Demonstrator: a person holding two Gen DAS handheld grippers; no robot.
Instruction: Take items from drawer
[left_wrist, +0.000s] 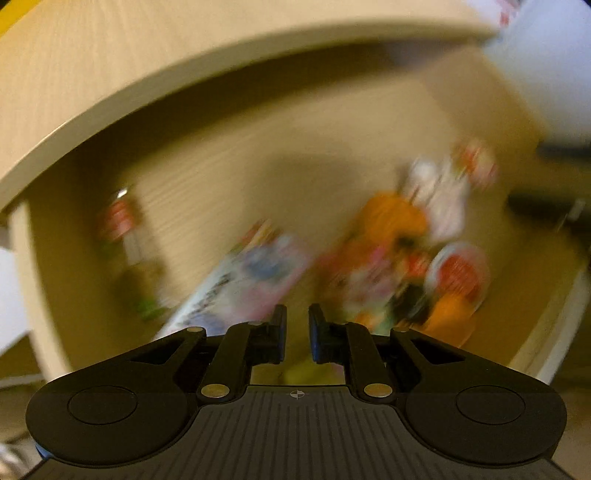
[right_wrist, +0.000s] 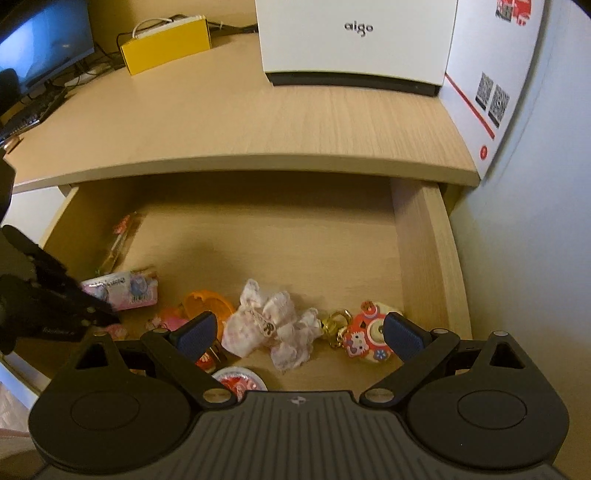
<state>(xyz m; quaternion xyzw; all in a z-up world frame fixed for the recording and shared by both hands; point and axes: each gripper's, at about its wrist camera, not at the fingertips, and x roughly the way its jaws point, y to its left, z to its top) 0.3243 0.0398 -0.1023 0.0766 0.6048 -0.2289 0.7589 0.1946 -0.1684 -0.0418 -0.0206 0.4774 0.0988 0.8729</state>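
A pale wood-grain tabletop (right_wrist: 258, 122) spans the scene, with an open drawer (right_wrist: 430, 266) of the same wood pulled out beneath its front edge.

Nearest the right wrist camera, the right gripper (right_wrist: 299, 334) hangs over the drawer's front with its jaws spread wide and nothing between them. Just past it lies a round red-and-white lid (right_wrist: 240, 382) at 7 o'clock, a crumpled white-and-pink lace cloth (right_wrist: 271, 328) between the blue pads, and a red cat-face keychain (right_wrist: 365, 332) with a gold clasp at 2 o'clock of the cloth. One orange round piece (right_wrist: 207, 301) sits at 10 o'clock of the cloth.

Farther left, one pink printed packet (right_wrist: 127, 290) lies with its long axis running 9 to 3 o'clock; its writing is too small to read. The left gripper (right_wrist: 98, 314) enters from 9 o'clock just beside that packet. In its own blurred view the left gripper (left_wrist: 297, 334) has a narrow gap, holding nothing.

Deeper in, a slim clear-wrapped item (right_wrist: 120, 240) lies along the left drawer wall, long axis toward 1 o'clock.

On the tabletop stand one white box (right_wrist: 354, 40) marked "aigo", one yellow box (right_wrist: 166, 44) at 11 o'clock, and a monitor (right_wrist: 40, 44) at far left. A white carton (right_wrist: 495, 74) with two QR codes stands at the right.
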